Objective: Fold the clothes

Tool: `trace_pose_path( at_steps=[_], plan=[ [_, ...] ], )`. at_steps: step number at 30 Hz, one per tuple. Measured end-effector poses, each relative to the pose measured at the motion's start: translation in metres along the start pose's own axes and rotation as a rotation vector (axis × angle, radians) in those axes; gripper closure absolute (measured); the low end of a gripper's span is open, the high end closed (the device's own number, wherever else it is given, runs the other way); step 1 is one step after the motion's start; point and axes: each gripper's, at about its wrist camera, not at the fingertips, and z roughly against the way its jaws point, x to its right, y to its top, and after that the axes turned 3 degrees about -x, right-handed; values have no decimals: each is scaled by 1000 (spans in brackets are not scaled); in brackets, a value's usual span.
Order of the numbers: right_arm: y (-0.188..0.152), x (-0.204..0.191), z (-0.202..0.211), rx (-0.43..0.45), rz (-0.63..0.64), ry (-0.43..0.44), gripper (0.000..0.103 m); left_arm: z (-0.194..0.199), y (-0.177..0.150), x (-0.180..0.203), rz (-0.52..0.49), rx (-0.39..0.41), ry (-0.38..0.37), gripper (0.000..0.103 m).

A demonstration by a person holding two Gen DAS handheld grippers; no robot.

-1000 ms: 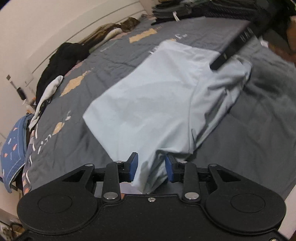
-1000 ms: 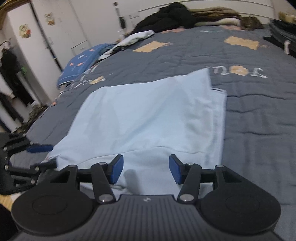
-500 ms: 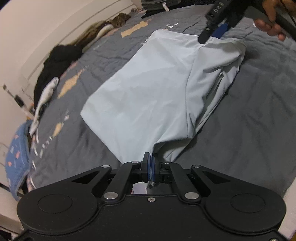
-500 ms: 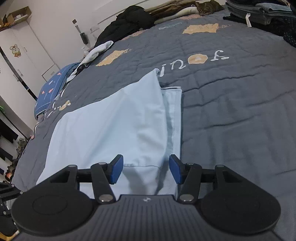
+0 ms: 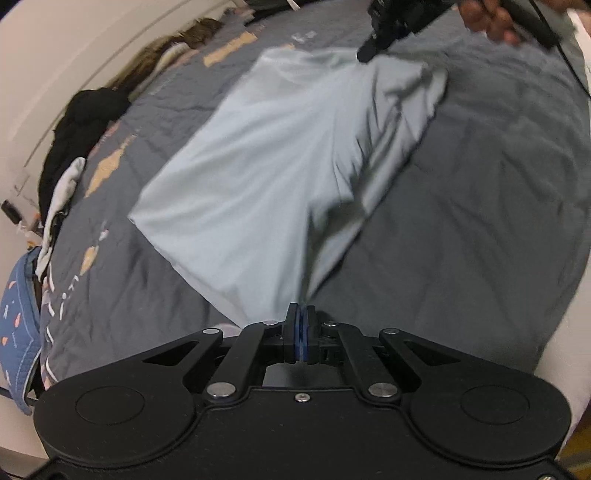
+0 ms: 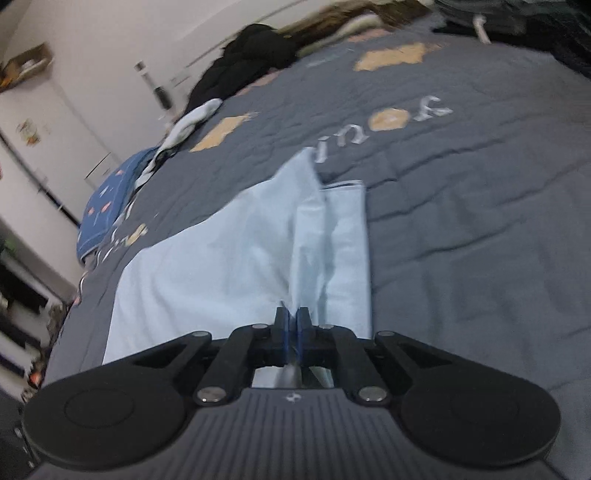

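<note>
A pale blue shirt (image 5: 280, 173) lies spread on the grey quilted bed (image 5: 480, 229). My left gripper (image 5: 302, 314) is shut on the shirt's near corner, with the cloth pulled into ridges toward its blue pads. In the right wrist view the same shirt (image 6: 221, 266) has a folded strip along its right side. My right gripper (image 6: 292, 314) is shut on a gathered pleat of that cloth. The right gripper (image 5: 384, 33) also shows at the far end of the shirt in the left wrist view, with a hand (image 5: 487, 18) behind it.
A black garment (image 5: 81, 125) and a white cloth (image 5: 62, 192) lie along the bed's far edge by the wall. A blue patterned pillow (image 5: 18, 325) hangs at the left edge. Folded dark clothes (image 6: 517, 18) are stacked at the head end. A white cupboard (image 6: 40, 147) stands beyond.
Both grippers have gone from open to shut on the shirt, the left one first. The cloth now bunches and pulls taut between them, and both views have rolled.
</note>
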Motion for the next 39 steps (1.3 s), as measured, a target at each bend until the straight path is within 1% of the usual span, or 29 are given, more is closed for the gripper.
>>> trace_pose_path(
  at_steps=[1, 2, 4, 5, 6, 7, 8, 9, 10, 13, 15, 16, 17, 18, 19, 20, 21, 22, 24, 26, 28, 30, 31, 32, 33, 35, 37, 39],
  plan=[
    [1, 4, -1, -20, -17, -9, 98, 1, -1, 0, -4, -8, -6, 100],
    [2, 4, 0, -25, -18, -17, 96, 5, -1, -3, 15, 2, -24, 100],
    [3, 2, 5, -26, -13, -32, 94, 17, 0, -18, 105, 54, -79, 99],
    [3, 2, 7, -27, -10, -39, 91, 23, 1, -25, 152, 89, -95, 95],
    [3, 1, 9, -28, -7, -46, 89, 28, 2, -31, 204, 136, -94, 88],
    [4, -1, 13, -10, 0, -37, 81, 33, 4, -37, 255, 183, -93, 69],
    [5, -3, 17, 18, 11, -22, 69, 37, 5, -40, 285, 227, -71, 52],
    [5, -4, 19, 43, 23, -7, 65, 39, 6, -37, 270, 253, -23, 48],
    [5, -6, 20, 56, 33, 3, 59, 36, 8, -32, 234, 250, 9, 47],
    [3, -9, 12, 58, 58, 8, 57, 22, 13, -12, 125, 196, 58, 48],
    [3, -10, 5, 35, 60, 1, 56, 8, 15, -1, 70, 156, 69, 49],
    [3, -10, 3, 30, 59, -1, 56, 1, 15, 3, 51, 141, 86, 55],
    [2, -10, 2, 26, 57, -3, 56, -5, 16, 6, 39, 126, 99, 68],
    [2, -11, 0, 24, 57, -3, 56, -10, 16, 6, 35, 110, 104, 77],
    [1, -12, -1, 23, 58, -2, 55, -12, 16, 5, 36, 98, 100, 92],
    [1, -12, -1, 22, 59, -3, 55, -12, 14, 2, 42, 91, 89, 96],
    [0, -12, -1, 22, 58, -4, 54, -10, 13, 0, 45, 84, 77, 97],
    [0, -12, -1, 21, 58, -5, 54, -7, 11, -3, 41, 75, 72, 101],
    [-1, -10, -2, 14, 60, -18, 54, -2, 6, -7, 40, 54, 70, 101],
    [-1, -8, -5, 0, 63, -50, 54, -1, 2, -10, 41, 31, 72, 101],
    [-1, -5, -7, -8, 63, -71, 54, -1, 0, -13, 42, 10, 85, 100],
    [-1, -6, -7, -3, 66, -76, 54, 3, 0, -16, 53, -12, 63, 97],
    [-1, -6, -6, -1, 68, -78, 54, 6, 0, -17, 61, -9, 49, 94],
    [-1, -6, -6, 1, 70, -80, 54, 11, 1, -19, 74, 5, 34, 87],
    [-1, -6, -5, 3, 71, -83, 54, 16, 1, -22, 90, 21, 16, 83],
    [-1, -6, -5, 7, 75, -88, 53, 28, 4, -27, 141, 75, -20, 65],
    [-2, -6, -4, 12, 78, -92, 53, 38, 8, -35, 210, 136, -52, 58],
    [-2, -6, -3, 16, 82, -97, 53, 45, 12, -44, 303, 195, -85, 56]
  ],
)
